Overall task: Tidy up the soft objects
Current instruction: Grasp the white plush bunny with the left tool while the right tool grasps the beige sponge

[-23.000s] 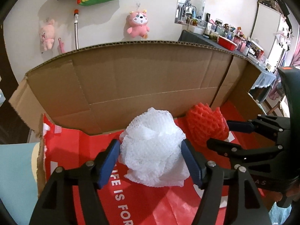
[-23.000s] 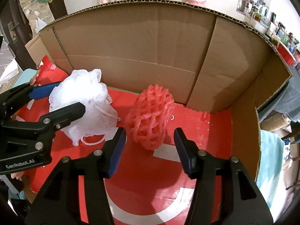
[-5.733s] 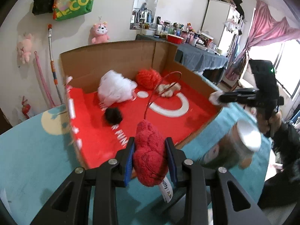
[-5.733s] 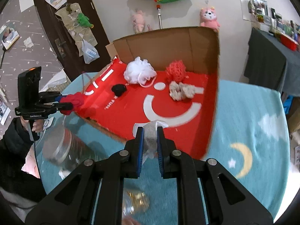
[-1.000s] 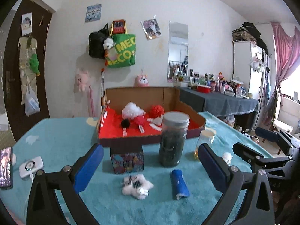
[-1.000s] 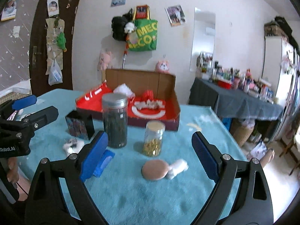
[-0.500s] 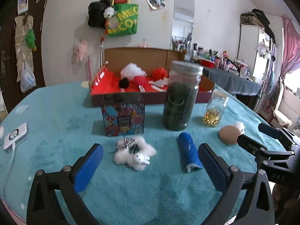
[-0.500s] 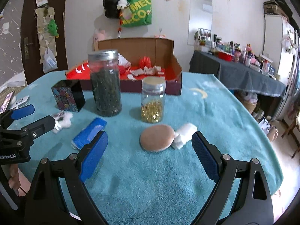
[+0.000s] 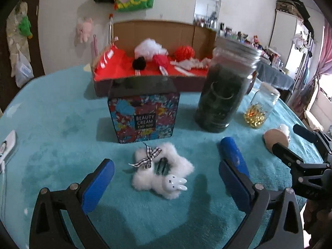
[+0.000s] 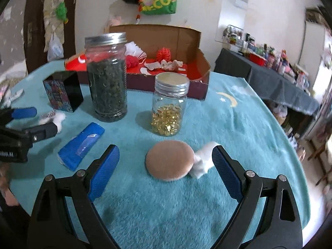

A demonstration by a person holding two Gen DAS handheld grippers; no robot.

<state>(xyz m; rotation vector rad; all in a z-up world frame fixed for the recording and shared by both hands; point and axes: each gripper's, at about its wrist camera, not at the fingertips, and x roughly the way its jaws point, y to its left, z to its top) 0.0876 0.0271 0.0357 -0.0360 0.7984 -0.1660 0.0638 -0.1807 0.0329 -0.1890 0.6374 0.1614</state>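
Left tongs (image 9: pixel 166 178) spread wide around fluffy white scrunchie (image 9: pixel 161 175) on tabletop (image 9: pixel 62 128); right tongs (image 10: pixel 166 161) spread around tan puff (image 10: pixel 170 160). Beyond, glass jars (image 10: pixel 106 76) stand close: risk of knocking. Farther, cardboard box (image 9: pixel 157 68) holding sorted items.

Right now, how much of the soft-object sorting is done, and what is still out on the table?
Done: the cardboard box already holds the white mesh puff, red net, black pompom and red plush. In hand: nothing; the left tool brackets the white fluffy bunny clip, the right tool the tan puff, both open. Left: those, the white wad and blue roll.
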